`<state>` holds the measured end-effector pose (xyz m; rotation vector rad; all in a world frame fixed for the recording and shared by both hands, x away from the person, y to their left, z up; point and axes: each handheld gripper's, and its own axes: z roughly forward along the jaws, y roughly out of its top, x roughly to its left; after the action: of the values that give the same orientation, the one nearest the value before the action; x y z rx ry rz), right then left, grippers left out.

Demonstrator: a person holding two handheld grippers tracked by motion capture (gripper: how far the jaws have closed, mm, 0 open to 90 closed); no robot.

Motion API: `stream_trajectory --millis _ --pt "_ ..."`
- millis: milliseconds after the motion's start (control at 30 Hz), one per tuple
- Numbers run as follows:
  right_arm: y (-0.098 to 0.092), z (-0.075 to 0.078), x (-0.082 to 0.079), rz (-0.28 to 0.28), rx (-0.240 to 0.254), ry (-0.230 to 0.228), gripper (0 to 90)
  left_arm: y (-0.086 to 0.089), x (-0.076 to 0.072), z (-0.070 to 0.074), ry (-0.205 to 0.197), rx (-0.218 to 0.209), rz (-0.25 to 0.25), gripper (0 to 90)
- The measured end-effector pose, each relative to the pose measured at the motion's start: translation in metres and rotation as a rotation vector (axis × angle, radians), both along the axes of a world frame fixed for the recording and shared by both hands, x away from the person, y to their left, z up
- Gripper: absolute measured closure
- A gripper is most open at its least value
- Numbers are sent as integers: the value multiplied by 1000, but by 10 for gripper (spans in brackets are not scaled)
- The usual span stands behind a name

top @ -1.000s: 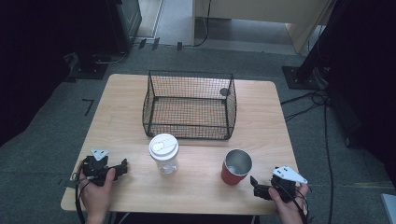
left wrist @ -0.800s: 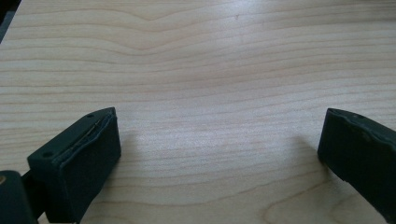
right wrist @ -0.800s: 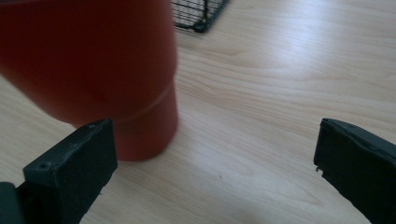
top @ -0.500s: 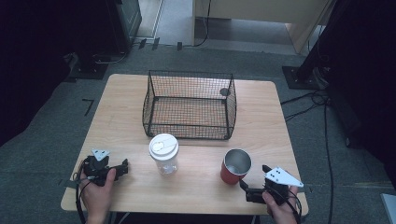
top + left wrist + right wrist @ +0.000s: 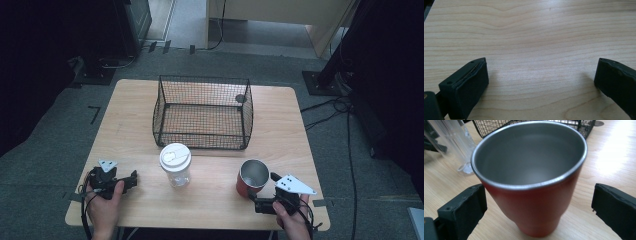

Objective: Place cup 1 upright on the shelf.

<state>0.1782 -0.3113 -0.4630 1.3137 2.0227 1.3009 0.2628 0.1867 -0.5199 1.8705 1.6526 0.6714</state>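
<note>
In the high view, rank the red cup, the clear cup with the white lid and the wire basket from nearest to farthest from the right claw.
1. Red cup, just ahead of the right claw.
2. Clear cup, off to its left, mid-table.
3. Wire basket, at the table's far side.

The tumbler [image 5: 531, 185] was red outside, with a dull silver steel lining and rim. The counter [image 5: 135, 125] was pale wood with wavy brown grain. The wire basket [image 5: 202, 112] was black mesh. The lidded cup [image 5: 175, 164] was clear with a white lid. The right claw [image 5: 262, 192] was black, topped by a grey plate.
</note>
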Motion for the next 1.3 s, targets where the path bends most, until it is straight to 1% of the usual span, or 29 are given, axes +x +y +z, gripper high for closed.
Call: stream_trajectory --millis 33,67,300,367,433,500,533,633,833,900,933,1133,1233,1300 --pt "0 0 0 0 0 0 0 0 0 0 0 0 0 0" --pt "2 1 2 4 10 1 0 0 0 0 1 1 -2 0" --pt "6 4 6 7 24 -2 1 0 0 0 0 1 -5 0" --pt "8 4 7 21 30 -10 2 0 0 0 1 2 -9 0" --pt "9 4 8 23 30 -8 4 0 0 0 0 1 -10 0" --pt "10 4 9 18 29 -5 31 0 0 0 0 0 -10 0" --pt "12 4 10 5 30 -7 39 0 0 0 0 0 -10 0" --pt "14 5 12 0 23 -10 41 0 0 0 0 0 -10 0" --pt "16 4 14 -2 27 0 33 0 0 0 0 0 -10 0" --pt "18 3 16 -9 14 1 0 0 0 0 0 0 -10 0" --pt "21 4 18 -19 7 7 0 0 0 0 0 0 -10 0" --pt "29 6 21 -31 -16 -7 0 0 0 0 0 -1 -11 0" --pt "35 6 23 -38 -63 -13 0 0 0 0 0 -1 -12 0" --pt "37 5 23 -49 -71 -6 0 -1 0 0 0 -2 -12 0"
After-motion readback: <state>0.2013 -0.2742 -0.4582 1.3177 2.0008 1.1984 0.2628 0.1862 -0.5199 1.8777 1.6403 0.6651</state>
